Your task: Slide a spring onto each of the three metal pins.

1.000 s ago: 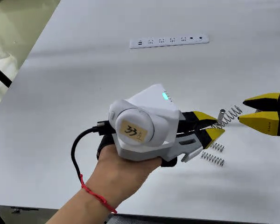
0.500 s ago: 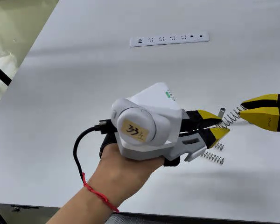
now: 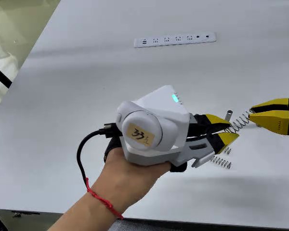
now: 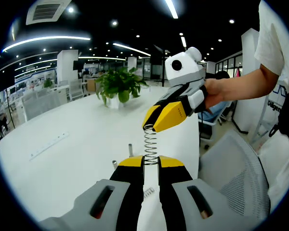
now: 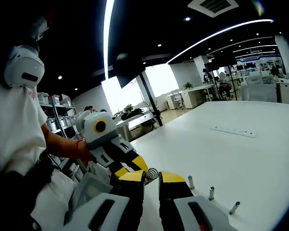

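Head view: left gripper (image 3: 224, 133), labelled "33", and right gripper (image 3: 254, 114) both clamp jaws on one spring (image 3: 237, 123).

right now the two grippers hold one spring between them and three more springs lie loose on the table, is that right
Not quite: the head view shows two loose springs, not three, on the table. The left gripper and the right gripper do hold one spring between them.
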A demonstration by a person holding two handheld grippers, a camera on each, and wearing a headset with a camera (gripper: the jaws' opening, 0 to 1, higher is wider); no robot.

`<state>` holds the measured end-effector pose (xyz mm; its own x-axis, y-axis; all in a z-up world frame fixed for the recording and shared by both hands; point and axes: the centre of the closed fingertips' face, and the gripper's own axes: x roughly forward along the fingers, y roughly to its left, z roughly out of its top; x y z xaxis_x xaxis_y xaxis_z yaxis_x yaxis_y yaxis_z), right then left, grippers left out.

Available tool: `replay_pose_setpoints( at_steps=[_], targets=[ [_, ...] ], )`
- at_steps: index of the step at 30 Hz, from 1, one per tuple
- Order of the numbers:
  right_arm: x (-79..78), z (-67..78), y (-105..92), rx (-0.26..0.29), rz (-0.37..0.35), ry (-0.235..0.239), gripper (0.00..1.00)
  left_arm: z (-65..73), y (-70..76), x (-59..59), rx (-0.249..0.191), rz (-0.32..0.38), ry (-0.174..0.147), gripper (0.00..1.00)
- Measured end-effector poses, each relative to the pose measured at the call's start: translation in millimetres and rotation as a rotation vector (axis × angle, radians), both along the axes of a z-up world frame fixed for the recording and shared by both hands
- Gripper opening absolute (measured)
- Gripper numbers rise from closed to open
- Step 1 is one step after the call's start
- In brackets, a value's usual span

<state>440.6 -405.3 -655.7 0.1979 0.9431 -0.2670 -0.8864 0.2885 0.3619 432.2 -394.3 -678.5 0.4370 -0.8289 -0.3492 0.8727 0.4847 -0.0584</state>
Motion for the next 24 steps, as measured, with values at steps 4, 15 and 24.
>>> replay_pose_setpoints(
  at_steps=[4,15,24],
  targets=[
    [-1.0,-0.4,1.5,-0.012,0.006,-0.01,0.07,-1.9,-0.3,-0.6,0.005,-0.002,0.005,0.07],
    [-4.5,2.9,5.3,-0.024,0.029,-0.028,0.07,-4.2,-1.0,-1.1,0.003,0.002,0.018,0.07],
    [-8.0,6.2,7.9,-0.043,0.053,-0.056,0.06,-4.9,-3.3,-2.4,0.004,-0.004,0.018,0.07]
  ],
)
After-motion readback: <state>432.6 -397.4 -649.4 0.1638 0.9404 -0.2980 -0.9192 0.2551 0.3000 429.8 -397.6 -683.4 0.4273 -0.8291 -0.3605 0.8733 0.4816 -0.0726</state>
